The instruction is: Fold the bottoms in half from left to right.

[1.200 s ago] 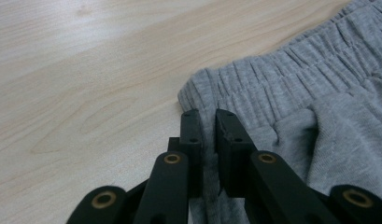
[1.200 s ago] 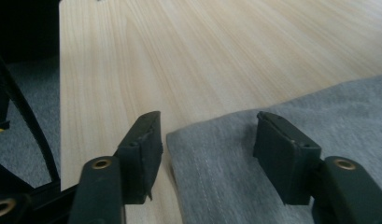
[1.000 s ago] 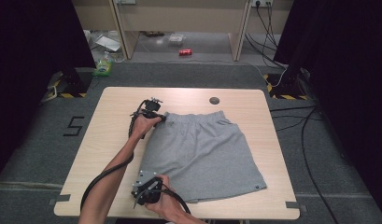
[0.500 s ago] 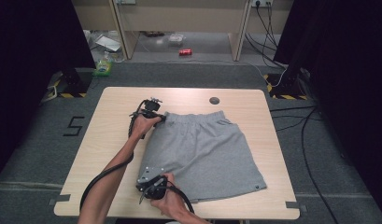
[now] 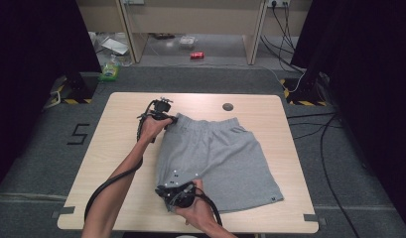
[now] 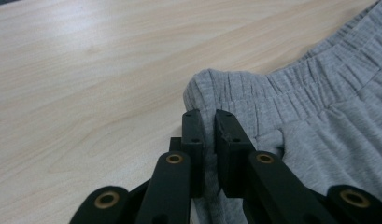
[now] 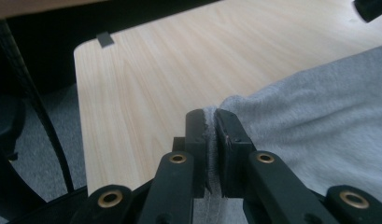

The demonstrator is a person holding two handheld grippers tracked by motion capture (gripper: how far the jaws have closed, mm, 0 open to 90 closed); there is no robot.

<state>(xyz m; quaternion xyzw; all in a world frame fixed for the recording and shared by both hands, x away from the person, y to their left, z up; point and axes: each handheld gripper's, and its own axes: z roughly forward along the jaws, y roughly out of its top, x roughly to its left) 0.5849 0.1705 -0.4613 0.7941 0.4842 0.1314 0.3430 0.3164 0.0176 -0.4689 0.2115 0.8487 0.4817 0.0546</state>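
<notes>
My left tongs (image 6: pixel 206 122) clench the waistband corner of the shorts (image 5: pixel 220 153), right tongs (image 7: pixel 210 122) clench a hem corner, lower centre; surface (image 5: pixel 121 144) fold not begun.

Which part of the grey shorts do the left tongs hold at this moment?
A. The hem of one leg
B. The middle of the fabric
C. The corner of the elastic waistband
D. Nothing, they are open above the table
C: in the left gripper view the left tongs are shut on the gathered waistband corner of the grey shorts.
</notes>
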